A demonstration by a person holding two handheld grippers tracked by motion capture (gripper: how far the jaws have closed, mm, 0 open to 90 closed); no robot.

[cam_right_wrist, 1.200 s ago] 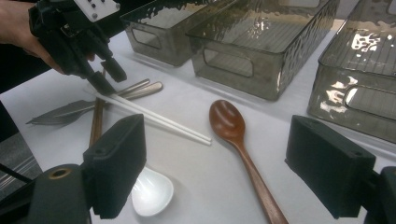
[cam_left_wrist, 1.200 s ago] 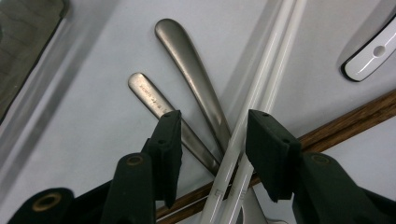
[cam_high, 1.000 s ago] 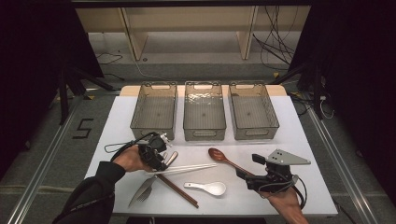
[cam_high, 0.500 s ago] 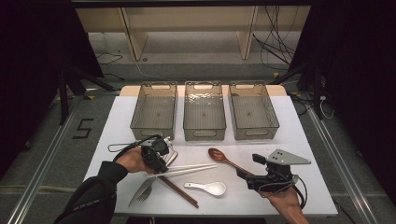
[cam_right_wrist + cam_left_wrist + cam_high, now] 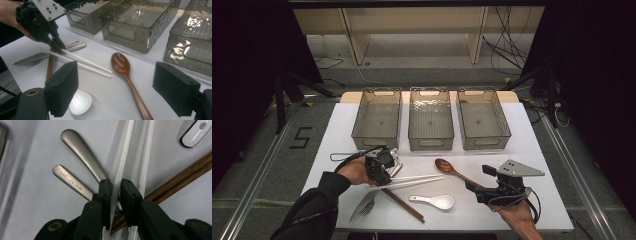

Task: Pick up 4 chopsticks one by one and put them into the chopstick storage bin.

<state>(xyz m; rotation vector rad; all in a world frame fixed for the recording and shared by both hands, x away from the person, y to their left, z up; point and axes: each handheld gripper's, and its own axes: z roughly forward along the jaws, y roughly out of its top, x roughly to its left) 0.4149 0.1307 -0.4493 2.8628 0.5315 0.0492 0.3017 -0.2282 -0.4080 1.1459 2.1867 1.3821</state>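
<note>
Left gripper view tells you pretty much everything here: the left gripper (image 5: pixel 115 188) has one white chopstick (image 5: pixel 121 167) right between its two black jaws, and they've just been closing in on it. The gap is narrow now, and the pads look like they're on the stick or a hair off it, so I'd call it a pinch. The chopstick's long axis runs from bottom centre of that frame up to the top edge, roughly in line with the jaws, so the grip sits across its width near one end. The second white chopstick (image 5: pixel 146 162) lies just right of the right-hand jaw, outside the grip. Two metal handles (image 5: pixel 82 152) fan off to upper left, and a dark wooden chopstick (image 5: pixel 185 176) crosses underneath toward the right edge.

From the high view, the white pair (image 5: pixel 412 179) lies left to right in the lower middle of the frame, with the left gripper (image 5: pixel 379 170) at its left end. The right gripper (image 5: pixel 477 190) sits well off at lower right, jaws wide with nothing in them, pointing at the brown wooden spoon (image 5: pixel 452 169). So the left hand is clearly the nearer one. A lift probably takes one stick only.
</note>
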